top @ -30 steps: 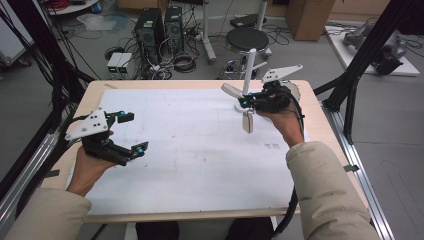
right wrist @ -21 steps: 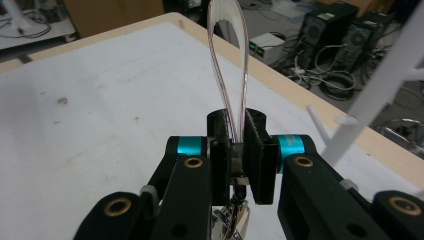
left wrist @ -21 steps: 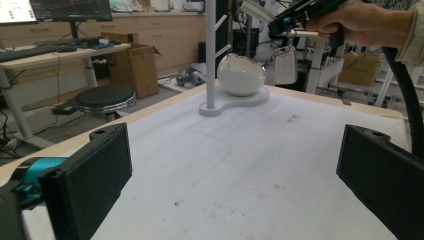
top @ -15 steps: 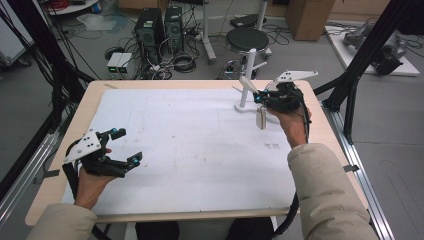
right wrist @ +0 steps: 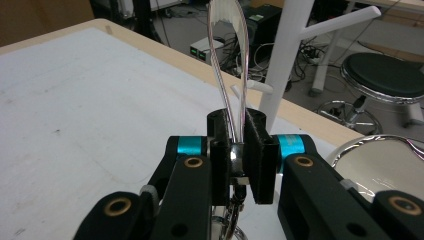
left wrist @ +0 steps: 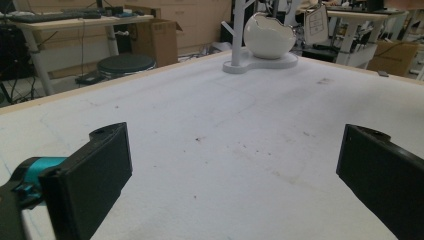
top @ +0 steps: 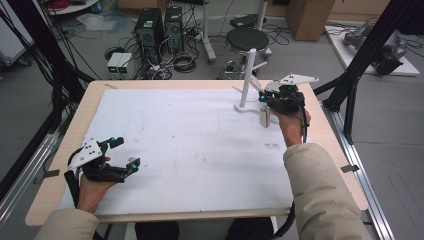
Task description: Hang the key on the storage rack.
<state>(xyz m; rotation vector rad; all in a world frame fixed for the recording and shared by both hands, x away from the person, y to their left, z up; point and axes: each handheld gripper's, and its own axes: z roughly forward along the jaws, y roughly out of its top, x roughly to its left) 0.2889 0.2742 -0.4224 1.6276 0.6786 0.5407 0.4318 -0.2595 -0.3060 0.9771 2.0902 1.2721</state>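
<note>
The tabletop (top: 190,150) is the biggest thing in front of me, a pale wooden board with a white sheet over nearly all of it. The sheet is lightly scuffed and speckled.

At the far right of the sheet stands a white stand (top: 247,75): an upright post with short pegs branching off, on a flat base. From my left claw's view, a white egg-shaped shell (left wrist: 267,35) sits on that base, just beside the post.

My left claw (top: 127,152) is down at the near left corner, well apart from the stand and low over the sheet. It is released, with the two black jaws standing wide and only bare sheet between them.

My right claw (top: 264,100) is at the far right, just beside the stand's base. It is clenched on a shiny metal utensil (right wrist: 227,30). The jaws pinch its thin handle low down, and the piece rises past them and widens toward a rounded end near the post. A small metal ring hangs below the jaws. I cannot tell exactly what kind of utensil it is.

A shiny rounded rim (right wrist: 380,155) shows at my right claw's lower right.
</note>
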